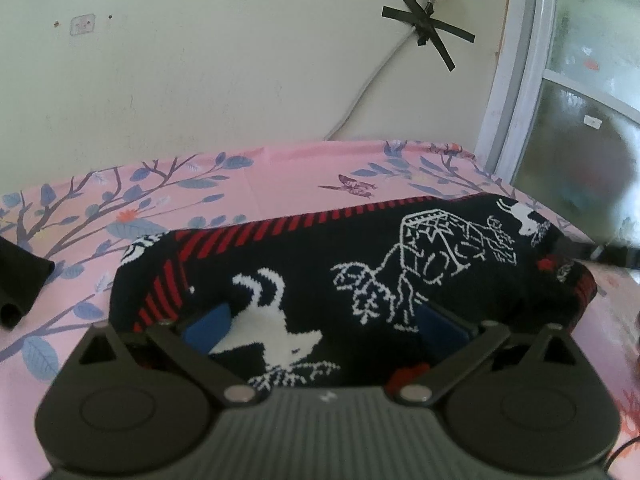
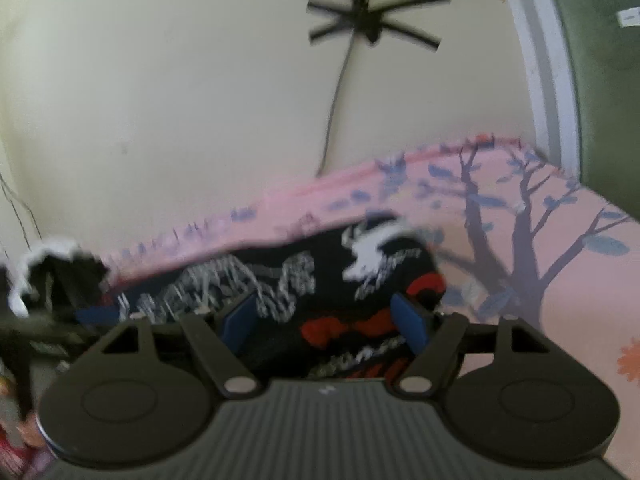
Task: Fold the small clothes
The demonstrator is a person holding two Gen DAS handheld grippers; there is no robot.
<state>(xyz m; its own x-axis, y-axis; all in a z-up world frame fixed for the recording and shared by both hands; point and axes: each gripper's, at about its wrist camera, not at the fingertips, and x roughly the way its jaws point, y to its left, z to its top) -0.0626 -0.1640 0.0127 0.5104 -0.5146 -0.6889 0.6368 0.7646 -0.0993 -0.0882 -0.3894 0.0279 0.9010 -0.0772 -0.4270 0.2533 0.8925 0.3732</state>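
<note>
1. The pink floral sheet (image 1: 280, 168) covers the surface ahead of and under both pairs of fingers, running back to a cream wall (image 1: 200, 72).
2. The black knit garment (image 1: 400, 264), patterned in white with red-striped bands, lies folded on the sheet. Its long axis runs crosswise to the left gripper's fingers, from beyond the left finger to well beyond the right one, with a red-striped edge on its far side.
3. The left gripper (image 1: 324, 326) tilts down over the garment's near edge. Its blue pads (image 1: 208, 330) stand spread wide, with fabric lying between them but not pinched.
4. The right gripper (image 2: 326, 322) leans down more shallowly at the garment's (image 2: 360, 280) end, in a blurred view. Its blue pads (image 2: 410, 324) stand apart, and the cloth between them is not visibly pressed.
5. A dark cloth (image 1: 20, 280) lies on the sheet, well left of the left finger.
6. Black tape (image 1: 428, 24) crosses a cable on the wall, far ahead of the fingers.
</note>
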